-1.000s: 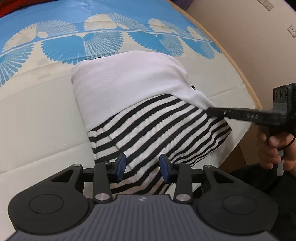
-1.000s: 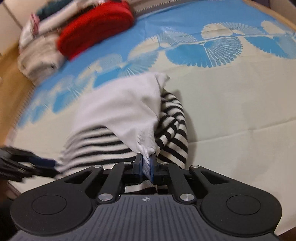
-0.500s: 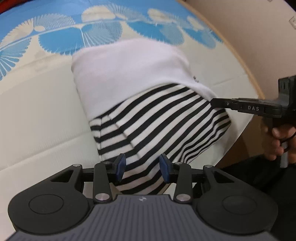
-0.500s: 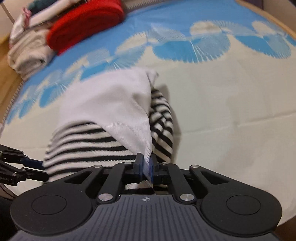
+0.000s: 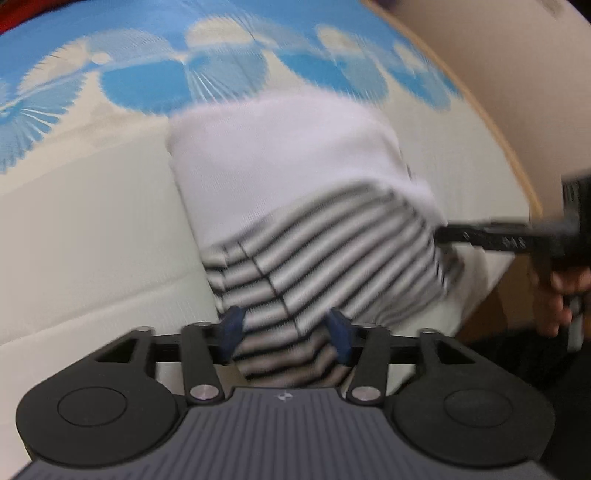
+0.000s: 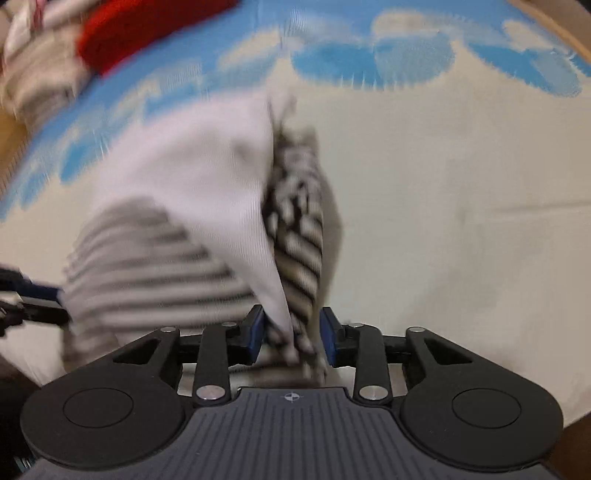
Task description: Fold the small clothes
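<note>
Down in the left wrist view, the left gripper [image 5: 284, 332] is spreading its jaws, its blue pads standing wide to either side of the striped hem without pressing on it. The folded garment [image 5: 295, 206] is lying on the bedspread [image 5: 92, 229], a soft ribbed knit that is plain white on its far half and banded black and white on its near half, with a seam running down through the stripes. The bedspread is showing cream cloth with a crease across it and blue fan-shaped prints further off. At the right, the right gripper [image 5: 448, 234] is reaching in level at the garment's edge, a hand [image 5: 561, 295] curled round its handle.

Over in the right wrist view, the right gripper [image 6: 291, 334] is parting its jaws too, a pointed corner of white and striped cloth hanging loose between the pads; whether either pad touches it is blurred. The garment [image 6: 184, 192] is bunching into a rounded heap on the cream bedspread [image 6: 461, 221]. A red folded item [image 6: 147, 29] and pale clothes [image 6: 33, 66] are sitting piled at the far left. The left gripper [image 6: 33, 299] is showing at the left edge beside the stripes.
</note>
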Tool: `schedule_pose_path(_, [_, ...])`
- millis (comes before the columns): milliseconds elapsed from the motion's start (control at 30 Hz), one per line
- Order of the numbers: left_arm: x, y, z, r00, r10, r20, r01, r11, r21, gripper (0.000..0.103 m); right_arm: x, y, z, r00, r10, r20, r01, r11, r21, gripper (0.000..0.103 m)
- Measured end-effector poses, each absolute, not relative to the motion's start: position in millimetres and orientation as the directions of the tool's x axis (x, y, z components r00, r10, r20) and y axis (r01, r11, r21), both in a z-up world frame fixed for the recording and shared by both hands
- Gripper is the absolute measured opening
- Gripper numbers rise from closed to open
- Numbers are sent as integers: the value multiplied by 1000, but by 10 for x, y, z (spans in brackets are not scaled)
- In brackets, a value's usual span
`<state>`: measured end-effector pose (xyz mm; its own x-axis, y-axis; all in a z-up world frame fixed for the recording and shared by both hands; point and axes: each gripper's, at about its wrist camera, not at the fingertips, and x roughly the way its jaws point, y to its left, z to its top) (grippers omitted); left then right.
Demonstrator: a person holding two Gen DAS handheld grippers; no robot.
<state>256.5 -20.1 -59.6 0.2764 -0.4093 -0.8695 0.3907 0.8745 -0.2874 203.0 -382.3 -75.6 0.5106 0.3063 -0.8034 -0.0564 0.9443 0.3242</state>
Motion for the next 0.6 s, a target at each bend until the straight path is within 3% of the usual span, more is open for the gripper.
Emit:
schedule_pose_path(200, [2802,-67,-560,364,-410,-836,229,910,-346,72,2128,-3958,-611,641,345,-686,17,887,462,63])
schedule_pose_path(600, [3029,-117,-712,374,-394,-840,152,919,-364,80,2607,-3824,-1014,531,309,-789,133,889,438,73])
